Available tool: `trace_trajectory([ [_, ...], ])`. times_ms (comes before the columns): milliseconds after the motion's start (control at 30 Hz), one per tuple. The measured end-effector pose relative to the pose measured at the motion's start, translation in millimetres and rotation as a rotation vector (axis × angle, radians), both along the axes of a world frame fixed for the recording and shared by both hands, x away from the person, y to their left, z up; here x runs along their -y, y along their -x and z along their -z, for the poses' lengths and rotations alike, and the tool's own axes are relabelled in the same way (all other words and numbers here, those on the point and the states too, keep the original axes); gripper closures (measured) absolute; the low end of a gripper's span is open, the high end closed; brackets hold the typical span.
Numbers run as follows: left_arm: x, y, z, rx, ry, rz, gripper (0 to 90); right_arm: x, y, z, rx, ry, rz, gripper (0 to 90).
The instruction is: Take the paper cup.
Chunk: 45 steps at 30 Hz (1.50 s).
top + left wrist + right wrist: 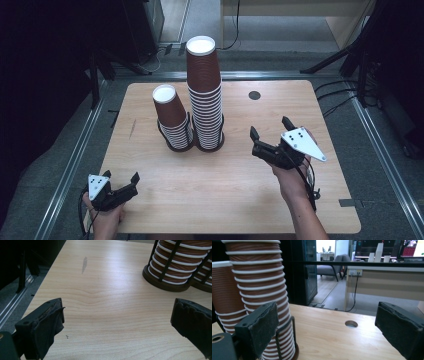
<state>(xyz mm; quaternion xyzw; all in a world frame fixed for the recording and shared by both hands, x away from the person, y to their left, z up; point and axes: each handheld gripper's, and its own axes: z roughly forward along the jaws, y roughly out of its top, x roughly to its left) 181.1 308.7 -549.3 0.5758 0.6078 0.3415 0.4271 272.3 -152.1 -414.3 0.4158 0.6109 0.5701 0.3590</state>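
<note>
The left hand-held gripper (121,181) sits low at the near left corner of the wooden surface (230,185), held in the person's left hand (105,220); its jaws stand wide apart with nothing between them. Ahead of it and off to its right stands the shorter stack of brown paper cups (171,116), set in a dark wire holder (176,145). In the left gripper view the base of that holder (165,283) lies well beyond the right jaw, and a faint grey smear (84,264) marks the wood farther ahead.

The right hand-held gripper (269,128) is held above the surface in the right hand (290,175), its jaws likewise spread and empty. To its left rises the taller stack of brown paper cups (205,90), touching the shorter one at the bases. In the right gripper view the tall stack (259,290) stands just behind the left jaw, and a round cable hole (351,324) shows between the jaws, farther along the surface.
</note>
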Motion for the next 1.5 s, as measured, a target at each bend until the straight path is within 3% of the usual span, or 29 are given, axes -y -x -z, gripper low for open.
trace_trajectory([
  [300, 0.0, 0.0, 0.0, 0.000, -0.002, 0.002, 0.0, -29.0, -10.6, -25.7, 0.030, -0.021, -0.046, 3.7],
  [633, 0.8, -0.3, 0.2, -0.001, -0.006, 0.005, 0.0, -50.3, -19.8, -41.4, 0.041, -0.039, -0.070, 1.6],
  [1500, 1.0, -2.0, 0.5, -0.012, -0.004, 0.013, 0.0, -106.2, -46.3, -57.1, 0.038, -0.039, -0.141, 0.0],
])
